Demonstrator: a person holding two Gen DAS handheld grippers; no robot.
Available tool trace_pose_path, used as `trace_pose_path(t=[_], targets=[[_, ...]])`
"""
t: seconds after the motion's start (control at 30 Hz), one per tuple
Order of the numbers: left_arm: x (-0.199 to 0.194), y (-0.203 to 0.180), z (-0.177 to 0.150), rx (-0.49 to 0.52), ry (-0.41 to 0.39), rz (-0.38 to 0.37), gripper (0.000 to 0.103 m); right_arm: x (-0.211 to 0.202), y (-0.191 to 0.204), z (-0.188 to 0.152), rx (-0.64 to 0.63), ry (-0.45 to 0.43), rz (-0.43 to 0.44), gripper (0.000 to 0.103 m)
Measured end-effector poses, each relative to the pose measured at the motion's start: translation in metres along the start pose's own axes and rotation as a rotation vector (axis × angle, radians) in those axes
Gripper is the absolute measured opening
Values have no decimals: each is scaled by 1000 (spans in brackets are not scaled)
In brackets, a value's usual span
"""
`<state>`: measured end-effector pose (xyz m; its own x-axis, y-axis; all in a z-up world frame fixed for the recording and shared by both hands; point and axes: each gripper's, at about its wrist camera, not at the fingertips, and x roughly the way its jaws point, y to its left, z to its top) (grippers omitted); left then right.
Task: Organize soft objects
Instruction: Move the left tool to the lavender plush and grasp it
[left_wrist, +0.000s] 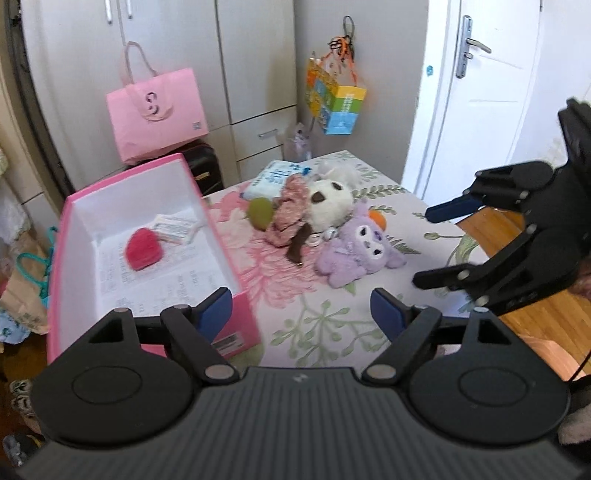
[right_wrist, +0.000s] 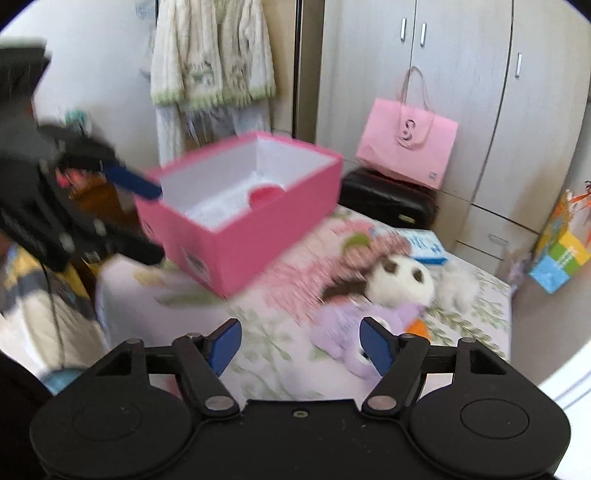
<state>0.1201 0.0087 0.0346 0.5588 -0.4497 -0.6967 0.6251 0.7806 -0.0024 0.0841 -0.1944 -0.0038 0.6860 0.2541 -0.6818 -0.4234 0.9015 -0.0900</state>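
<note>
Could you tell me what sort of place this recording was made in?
Most likely a bedroom in a home. The plush toys lie on a floral bedsheet, tall wardrobe doors stand behind, and a knitted garment hangs on the wall. A pink box sits open on the sheet.

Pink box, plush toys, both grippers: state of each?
pink box: open, no lid, on the bed.
red plush: inside the box.
purple plush: on the bed, outside the box.
white plush: in the pile, outside the box.
green plush: in the pile, outside the box.
left gripper: open, empty.
right gripper: open, empty, above the purple plush.
</note>
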Motion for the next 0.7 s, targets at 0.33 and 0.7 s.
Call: trace_pose_path(t=[0.33,0.7], targets=[[55,-26,5,8,-42,-51,83,35,-22,-40,-34,-70,-65,80],[124,-32,-1,-132,-57,-52,81,69,-49,-71,87,-208,-44,81]])
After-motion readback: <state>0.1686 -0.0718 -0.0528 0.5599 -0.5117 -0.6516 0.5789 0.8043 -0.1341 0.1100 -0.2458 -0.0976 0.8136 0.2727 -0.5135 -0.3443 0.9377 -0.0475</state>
